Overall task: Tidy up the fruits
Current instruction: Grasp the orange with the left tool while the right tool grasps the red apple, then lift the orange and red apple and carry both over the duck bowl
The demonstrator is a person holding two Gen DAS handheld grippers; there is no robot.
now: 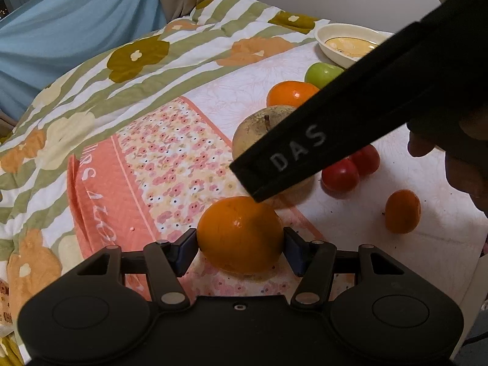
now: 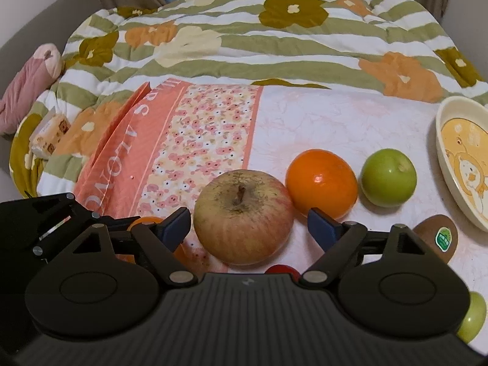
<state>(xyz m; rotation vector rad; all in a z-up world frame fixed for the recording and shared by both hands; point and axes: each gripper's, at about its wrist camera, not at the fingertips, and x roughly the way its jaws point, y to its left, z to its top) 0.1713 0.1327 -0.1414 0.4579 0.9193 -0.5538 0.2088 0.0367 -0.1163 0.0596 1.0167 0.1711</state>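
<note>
In the left wrist view my left gripper [image 1: 241,244] has its blue pads against both sides of an orange [image 1: 241,235] resting on the floral cloth. The right gripper's black body [image 1: 350,116] crosses above a big reddish-yellow apple [image 1: 259,131]. In the right wrist view my right gripper [image 2: 248,228] is open around that apple [image 2: 244,216], with a gap showing beside the right pad. Behind it lie another orange [image 2: 321,187] and a green apple [image 2: 389,181]. A cream cartoon bowl [image 2: 442,140] sits at the right.
A kiwi with a sticker [image 2: 436,238] and another green fruit [image 2: 472,317] lie at the right. Two red fruits [image 1: 350,170] and a small orange [image 1: 402,212] lie behind the apple. A tissue pack [image 2: 48,135] and pink cloth [image 2: 27,91] lie at the left.
</note>
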